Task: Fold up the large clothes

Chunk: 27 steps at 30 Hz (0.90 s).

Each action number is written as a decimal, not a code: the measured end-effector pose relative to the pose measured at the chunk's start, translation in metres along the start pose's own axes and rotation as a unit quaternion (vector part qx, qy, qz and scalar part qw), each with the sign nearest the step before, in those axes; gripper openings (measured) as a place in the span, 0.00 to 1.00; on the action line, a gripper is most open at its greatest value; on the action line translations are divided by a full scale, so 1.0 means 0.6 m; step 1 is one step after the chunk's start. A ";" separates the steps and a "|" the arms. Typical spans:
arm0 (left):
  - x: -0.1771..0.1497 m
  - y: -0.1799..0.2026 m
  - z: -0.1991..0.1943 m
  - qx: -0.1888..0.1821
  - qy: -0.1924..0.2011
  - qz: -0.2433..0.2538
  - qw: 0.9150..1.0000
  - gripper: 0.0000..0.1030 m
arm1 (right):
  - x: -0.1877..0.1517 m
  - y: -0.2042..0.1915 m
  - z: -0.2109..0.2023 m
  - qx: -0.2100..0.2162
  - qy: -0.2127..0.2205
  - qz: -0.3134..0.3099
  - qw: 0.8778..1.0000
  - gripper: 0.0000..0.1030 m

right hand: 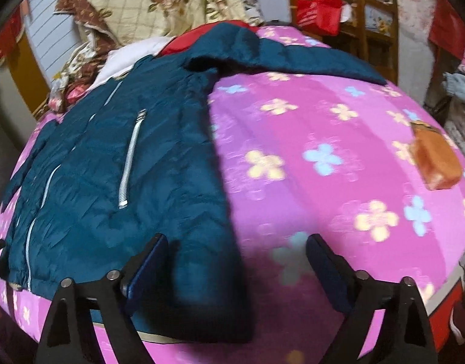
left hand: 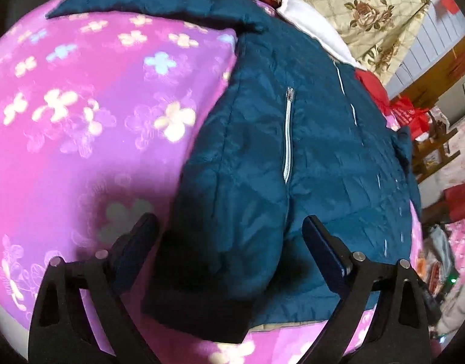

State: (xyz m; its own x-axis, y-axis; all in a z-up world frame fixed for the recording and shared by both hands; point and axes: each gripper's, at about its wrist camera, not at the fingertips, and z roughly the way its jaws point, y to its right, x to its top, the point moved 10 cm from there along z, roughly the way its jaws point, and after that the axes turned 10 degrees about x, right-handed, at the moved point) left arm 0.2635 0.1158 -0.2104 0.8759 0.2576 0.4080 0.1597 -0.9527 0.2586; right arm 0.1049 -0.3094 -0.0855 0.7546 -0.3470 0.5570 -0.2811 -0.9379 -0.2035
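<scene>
A teal quilted jacket lies front up on a pink flowered bedspread, its white pocket zip showing and one sleeve stretched out at the far side. My left gripper hovers open over the jacket's near bottom corner, the dark hem lying between its fingers without being pinched. In the right wrist view the same jacket fills the left half, with its other sleeve spread across the bedspread. My right gripper is open astride the jacket's side edge at the hem.
An orange pouch lies on the bedspread to the right. A beige floral quilt and white cloth are piled at the head of the bed. A red bag sits on a wooden chair beyond the bed.
</scene>
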 end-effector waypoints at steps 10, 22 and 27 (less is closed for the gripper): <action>-0.030 0.032 -0.009 0.065 -0.005 0.045 0.997 0.22 | 0.000 -0.040 -0.009 0.043 -0.002 -0.005 0.999 0.09; -0.081 0.037 -0.051 0.092 0.020 0.060 0.994 0.26 | -0.039 0.034 -0.077 0.019 0.007 0.017 1.000 0.05; -0.090 0.024 -0.091 0.105 0.039 0.063 0.992 0.31 | -0.037 0.034 -0.103 0.022 0.022 0.021 0.999 0.05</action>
State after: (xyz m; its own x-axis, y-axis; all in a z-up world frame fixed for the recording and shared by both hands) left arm 0.1937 0.0969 -0.1810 0.8585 0.1390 0.4937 0.1500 -0.9885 0.0174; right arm 0.0458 -0.3207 -0.0522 0.7153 -0.3865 0.5822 -0.2853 -0.9220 -0.2616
